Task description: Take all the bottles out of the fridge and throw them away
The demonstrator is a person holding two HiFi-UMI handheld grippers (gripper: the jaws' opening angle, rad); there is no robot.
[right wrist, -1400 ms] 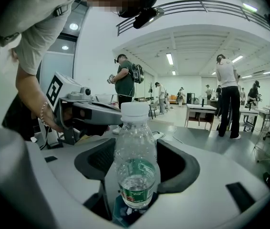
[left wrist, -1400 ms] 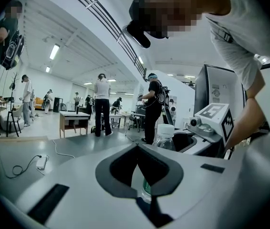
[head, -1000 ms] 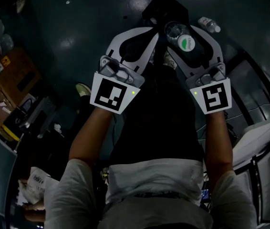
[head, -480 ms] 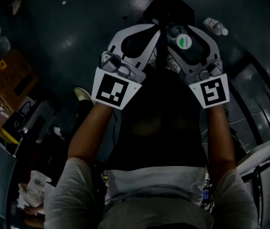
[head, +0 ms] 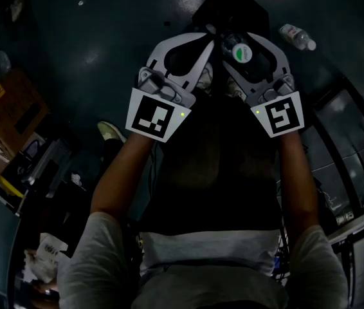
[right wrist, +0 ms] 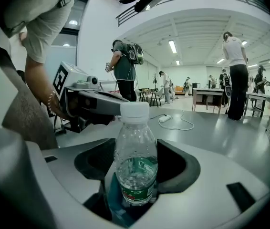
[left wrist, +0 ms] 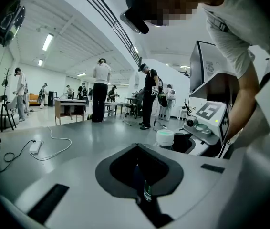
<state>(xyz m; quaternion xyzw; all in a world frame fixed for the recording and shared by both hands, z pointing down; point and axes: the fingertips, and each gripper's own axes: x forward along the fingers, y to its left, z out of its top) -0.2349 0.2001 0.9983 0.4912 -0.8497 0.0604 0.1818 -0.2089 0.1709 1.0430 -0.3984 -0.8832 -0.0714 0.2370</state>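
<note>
two grippers hang side by side above the dark glossy floor [head: 105,31], the left gripper [left wrist: 142,197] with jaws closed together and empty, the right gripper [head: 241,44] clamping a clear plastic bottle with white cap and green label [right wrist: 135,171], and a second clear plastic bottle [head: 296,36] lying on the floor further right.

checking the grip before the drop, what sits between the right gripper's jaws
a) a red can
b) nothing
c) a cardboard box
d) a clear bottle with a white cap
d: the right gripper view shows the right gripper closed on a clear bottle with a white cap and a green label.
</note>
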